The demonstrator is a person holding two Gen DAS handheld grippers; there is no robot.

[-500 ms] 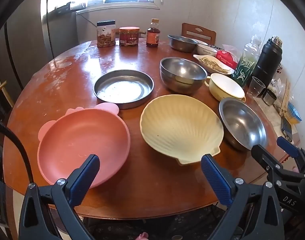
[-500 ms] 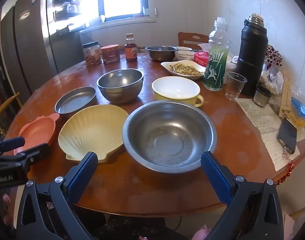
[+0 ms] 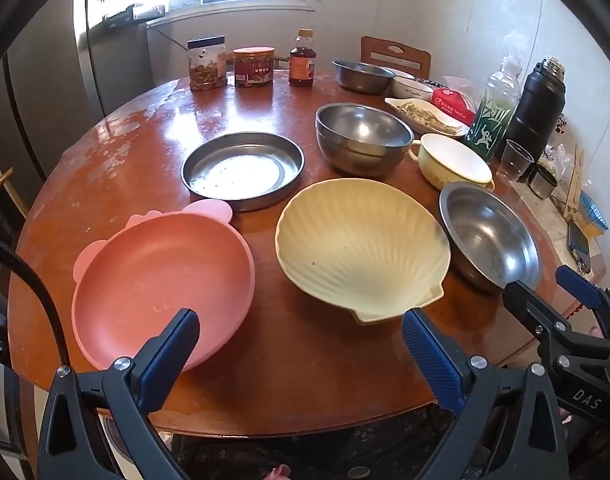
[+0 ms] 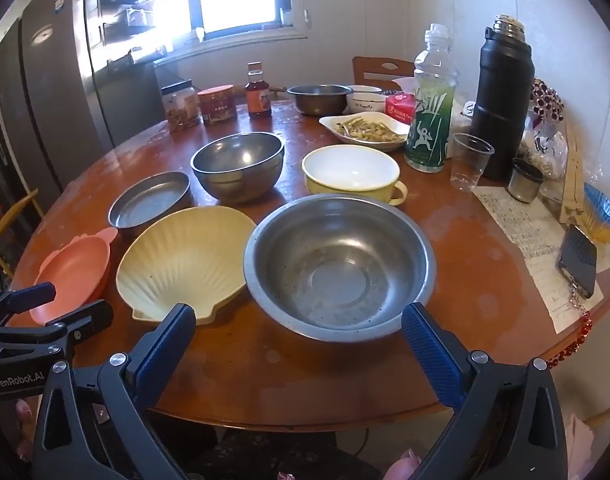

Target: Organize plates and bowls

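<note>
On the round wooden table (image 3: pixel 305 364) lie a pink plate (image 3: pixel 161 280) with ears, a pale yellow shell-shaped plate (image 3: pixel 361 248), a flat steel plate (image 3: pixel 243 168), a deep steel bowl (image 3: pixel 363 136), a yellow handled bowl (image 3: pixel 453 160) and a wide steel bowl (image 4: pixel 341 264). My left gripper (image 3: pixel 301 320) hangs open over the near edge, between the pink plate and the shell plate, holding nothing. Open and holding nothing as well, my right gripper (image 4: pixel 299 312) faces the wide steel bowl's near rim. Each gripper shows in the other's view, the left gripper (image 4: pixel 73 299) beside the pink plate (image 4: pixel 75 272).
At the back stand two jars (image 3: pixel 207 64), a sauce bottle (image 3: pixel 302 58), another steel bowl (image 3: pixel 363 76) and a dish of food (image 4: pixel 365 128). To the right are a green bottle (image 4: pixel 431 112), a black flask (image 4: pixel 503 100), a plastic cup (image 4: pixel 469 160), papers and a phone (image 4: pixel 579 260).
Both views have shifted only slightly. No dish has moved, and both grippers stay open.
</note>
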